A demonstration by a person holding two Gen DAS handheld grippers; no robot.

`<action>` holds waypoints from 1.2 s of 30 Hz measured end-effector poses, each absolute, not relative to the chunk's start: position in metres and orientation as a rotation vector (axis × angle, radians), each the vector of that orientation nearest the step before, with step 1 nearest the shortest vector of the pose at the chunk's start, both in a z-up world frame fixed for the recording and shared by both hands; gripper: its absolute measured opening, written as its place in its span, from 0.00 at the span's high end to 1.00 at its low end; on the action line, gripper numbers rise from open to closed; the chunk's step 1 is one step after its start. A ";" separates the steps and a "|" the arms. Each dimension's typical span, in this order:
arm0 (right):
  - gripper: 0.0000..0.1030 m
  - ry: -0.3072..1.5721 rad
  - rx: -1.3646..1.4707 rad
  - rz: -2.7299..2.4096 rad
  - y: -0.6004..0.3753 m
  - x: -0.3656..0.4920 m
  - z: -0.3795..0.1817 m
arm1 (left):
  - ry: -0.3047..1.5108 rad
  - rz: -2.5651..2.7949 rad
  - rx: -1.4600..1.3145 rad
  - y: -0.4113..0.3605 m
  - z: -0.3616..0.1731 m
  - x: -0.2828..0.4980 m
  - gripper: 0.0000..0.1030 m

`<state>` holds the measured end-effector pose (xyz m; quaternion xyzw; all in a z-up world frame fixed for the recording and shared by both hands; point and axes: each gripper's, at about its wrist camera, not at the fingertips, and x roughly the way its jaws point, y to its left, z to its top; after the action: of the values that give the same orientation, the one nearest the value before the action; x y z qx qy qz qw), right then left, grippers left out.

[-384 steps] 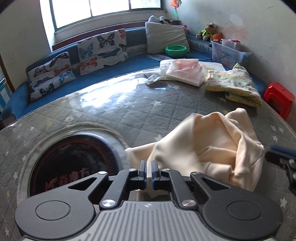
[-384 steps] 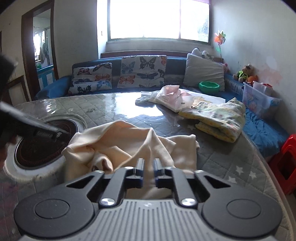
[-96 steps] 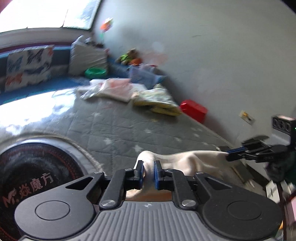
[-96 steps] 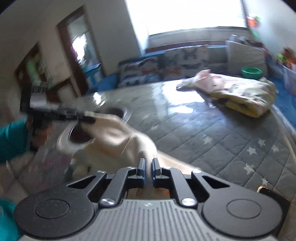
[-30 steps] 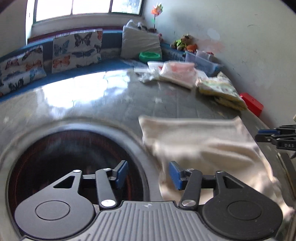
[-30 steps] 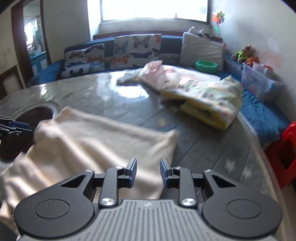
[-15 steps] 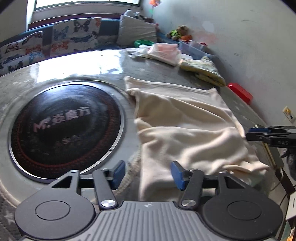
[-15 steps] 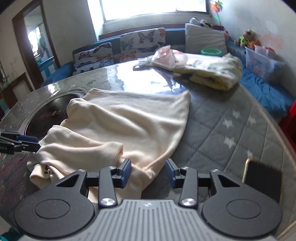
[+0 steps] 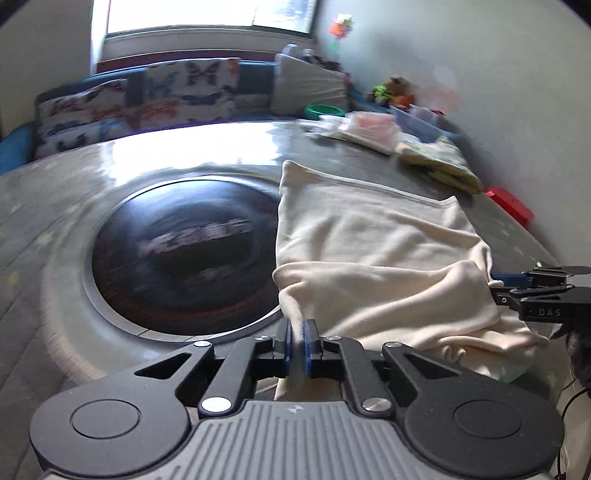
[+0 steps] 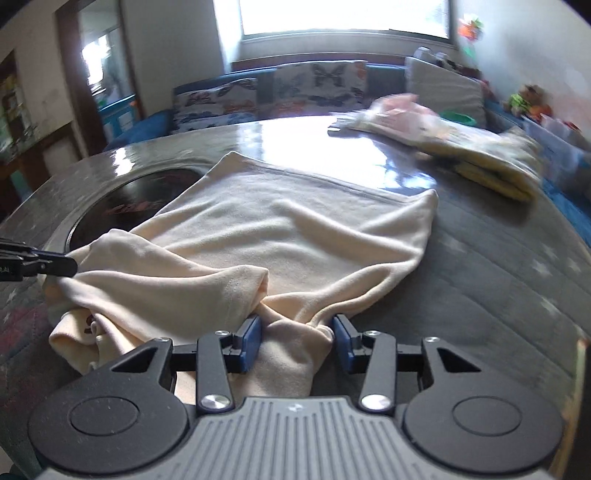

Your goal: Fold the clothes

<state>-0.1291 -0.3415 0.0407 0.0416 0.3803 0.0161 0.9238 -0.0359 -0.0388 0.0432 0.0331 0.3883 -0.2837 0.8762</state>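
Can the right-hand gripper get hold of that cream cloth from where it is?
Probably yes: the right gripper is open with a bunched fold of the cream cloth already between its fingers; nothing blocks it.

"DAS" on the right gripper (image 9: 495, 287)

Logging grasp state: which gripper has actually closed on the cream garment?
The left gripper: pads pinched shut on the cream garment. The right gripper merely straddles a bunched fold, open.

Bright window (image 10: 345, 16) over blue sofa (image 10: 155, 123) with butterfly cushions (image 10: 317, 86); pale walls (image 9: 498, 70), doorway (image 10: 105, 62) at left, glare on grey quilted table (image 10: 480, 266).
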 end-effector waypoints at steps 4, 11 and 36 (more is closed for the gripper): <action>0.57 0.783 0.030 0.129 -0.303 -0.106 0.040 | 0.819 -0.500 0.027 0.003 0.043 -0.049 0.93; 0.58 0.774 -0.086 0.304 -0.238 -0.087 0.040 | 0.852 -0.355 -0.070 0.070 0.040 -0.084 0.93; 0.64 0.769 -0.117 0.312 -0.233 -0.027 0.079 | 0.771 -0.475 -0.081 0.060 0.072 -0.086 0.73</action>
<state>-0.0268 -0.2329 0.0793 -0.0567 0.3734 0.1514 0.9135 -0.0861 0.0599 0.0723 -0.0389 0.3725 -0.2293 0.8984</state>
